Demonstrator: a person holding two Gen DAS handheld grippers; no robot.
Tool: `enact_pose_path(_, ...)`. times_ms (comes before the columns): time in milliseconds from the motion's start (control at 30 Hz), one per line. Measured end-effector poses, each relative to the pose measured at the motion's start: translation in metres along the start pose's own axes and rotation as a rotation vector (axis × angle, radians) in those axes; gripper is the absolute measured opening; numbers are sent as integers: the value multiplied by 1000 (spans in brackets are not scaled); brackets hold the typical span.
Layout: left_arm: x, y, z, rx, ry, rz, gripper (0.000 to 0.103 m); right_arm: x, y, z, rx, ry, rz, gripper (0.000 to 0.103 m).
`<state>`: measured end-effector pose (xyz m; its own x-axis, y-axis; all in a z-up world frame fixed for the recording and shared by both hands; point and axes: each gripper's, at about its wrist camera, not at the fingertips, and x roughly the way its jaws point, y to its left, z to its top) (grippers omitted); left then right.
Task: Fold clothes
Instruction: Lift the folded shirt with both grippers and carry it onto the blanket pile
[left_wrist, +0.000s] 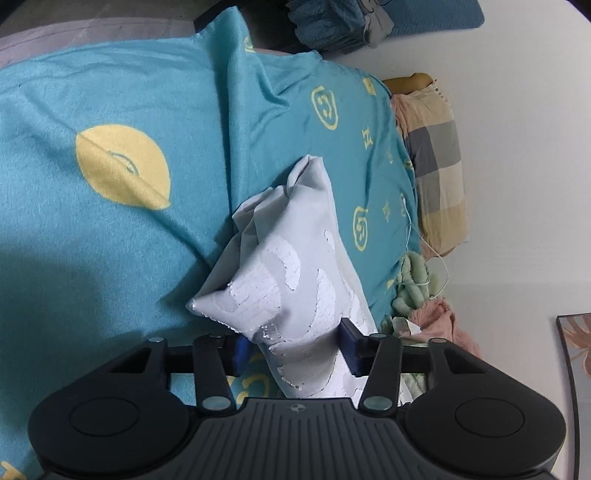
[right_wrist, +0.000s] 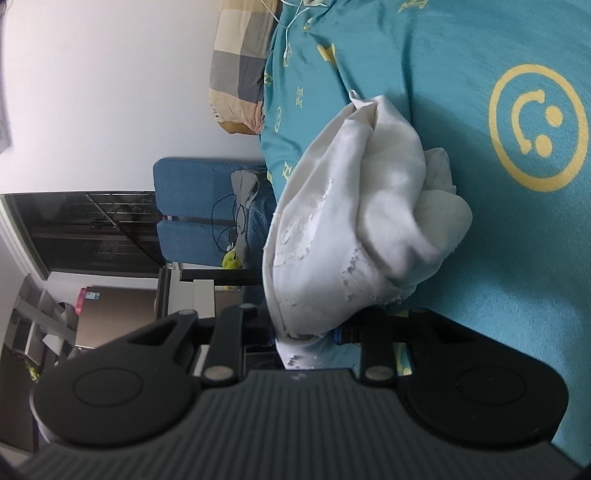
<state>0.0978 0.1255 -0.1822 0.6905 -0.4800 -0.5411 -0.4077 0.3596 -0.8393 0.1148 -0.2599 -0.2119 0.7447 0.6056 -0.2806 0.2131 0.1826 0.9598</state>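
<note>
A white garment (left_wrist: 291, 266) with a cracked white print hangs bunched over the teal bedspread (left_wrist: 110, 229). My left gripper (left_wrist: 295, 347) is shut on one part of it; the cloth fills the gap between its blue pads (left_wrist: 349, 345). In the right wrist view the same white garment (right_wrist: 354, 221) is crumpled in a lump, and my right gripper (right_wrist: 306, 332) is shut on its edge, with the cloth covering the fingertips. The garment's far end rests on the bed.
A checked pillow (left_wrist: 436, 162) lies at the head of the bed by the white wall. Green and pink clothes (left_wrist: 421, 295) are piled at the bed's edge. A blue chair (right_wrist: 192, 210) with a cable stands beside the bed, near a dark window (right_wrist: 81, 229).
</note>
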Motion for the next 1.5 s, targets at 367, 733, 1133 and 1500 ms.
enact_pose_path(367, -43, -55, -4, 149, -38, -73, 24, -20, 20, -3, 15, 1, 7, 30)
enact_pose_path(733, -5, -253, -63, 320, 62, -86, 23, -94, 121, 96, -55, -136, 34, 30)
enact_pose_path(1133, 110, -459, -211, 462, 215, -368, 23, -250, 278, 260, -405, -542, -125, 30)
enact_pose_path(1500, 199, -393, -281, 522, 399, -331, 24, -309, 189, 273, -418, -611, -350, 30)
